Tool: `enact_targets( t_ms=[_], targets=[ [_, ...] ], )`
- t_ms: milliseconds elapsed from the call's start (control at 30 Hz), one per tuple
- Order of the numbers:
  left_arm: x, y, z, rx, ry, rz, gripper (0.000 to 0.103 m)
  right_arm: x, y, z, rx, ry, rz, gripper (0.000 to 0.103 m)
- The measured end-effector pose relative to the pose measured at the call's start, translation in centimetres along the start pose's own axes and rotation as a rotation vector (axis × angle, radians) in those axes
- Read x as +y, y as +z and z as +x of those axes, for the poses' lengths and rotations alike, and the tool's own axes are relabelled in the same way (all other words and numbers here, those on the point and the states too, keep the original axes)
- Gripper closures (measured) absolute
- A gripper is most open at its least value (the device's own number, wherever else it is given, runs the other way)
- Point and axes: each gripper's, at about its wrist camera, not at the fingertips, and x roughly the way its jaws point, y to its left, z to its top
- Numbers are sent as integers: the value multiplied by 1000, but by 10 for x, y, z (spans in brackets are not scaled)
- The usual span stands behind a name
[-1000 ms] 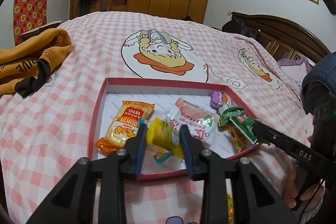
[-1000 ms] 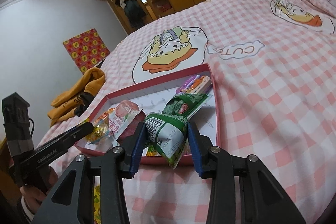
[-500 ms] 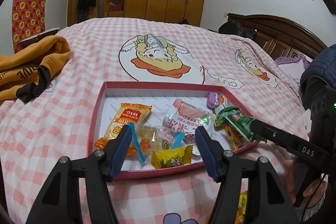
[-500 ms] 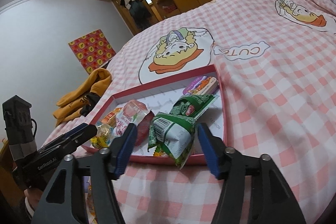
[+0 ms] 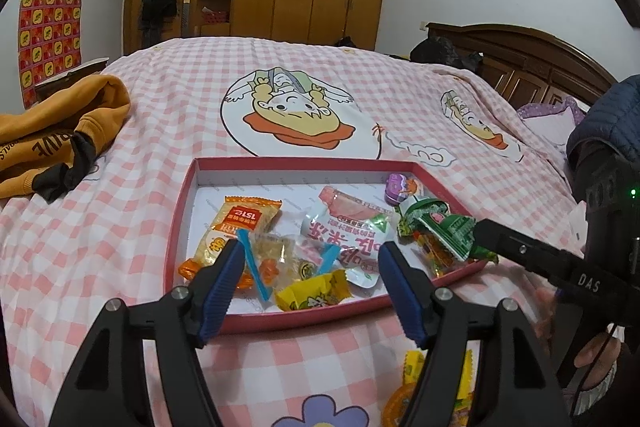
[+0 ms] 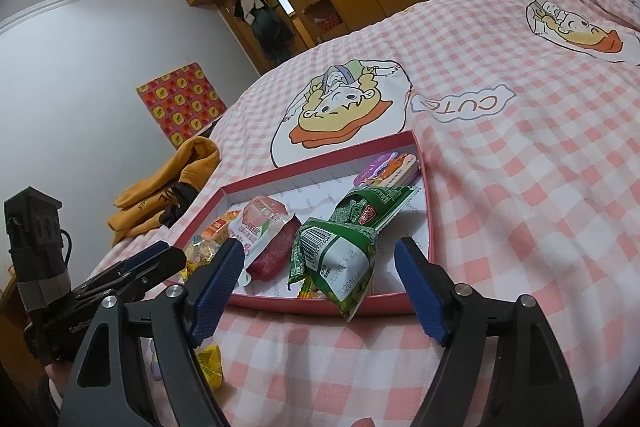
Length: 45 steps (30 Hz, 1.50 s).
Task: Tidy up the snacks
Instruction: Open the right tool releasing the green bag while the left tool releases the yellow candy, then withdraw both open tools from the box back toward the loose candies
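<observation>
A shallow red tray [image 5: 181, 211] sits on the bed's pink checked quilt [image 5: 120, 235], and nearly all the snacks lie inside it. The left gripper [image 5: 310, 279] hangs over the near rim with its blue-padded fingers [image 5: 222, 287] spread wide and holding nothing; just beyond them rests a yellow candy [image 5: 314, 293], beside a clear packet with blue ends [image 5: 280, 259] and an orange snack pack [image 5: 236, 227]. The right gripper [image 6: 320, 285] is likewise wide open and empty at the tray's near right corner, with a green snack bag [image 6: 340, 267] lying between its fingers, drooping over the rim. A pink-and-white pouch [image 6: 264, 231] lies left of it, and a purple packet [image 6: 390, 169] sits in the far corner. A few yellow wrappers [image 5: 440, 379] remain on the quilt outside the tray. An orange hoodie [image 5: 56, 131] is heaped well apart to the left.
</observation>
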Motion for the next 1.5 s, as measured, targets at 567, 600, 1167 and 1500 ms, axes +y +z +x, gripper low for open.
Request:
enact_targets(
  t_ms=[567, 600, 1167, 1500],
  targets=[
    [-12, -1, -22, 31, -23, 15, 30, 0, -1, -3, -21, 1, 17, 23],
    [-13, -1, -23, 31, -25, 17, 30, 0, -1, -4, -23, 1, 17, 23],
    [-25, -9, -35, 57, -42, 43, 30, 14, -11, -25, -39, -23, -31, 20],
    [-30, -12, -44, 70, -47, 44, 30, 25, -18, -34, -7, -40, -74, 20]
  ],
)
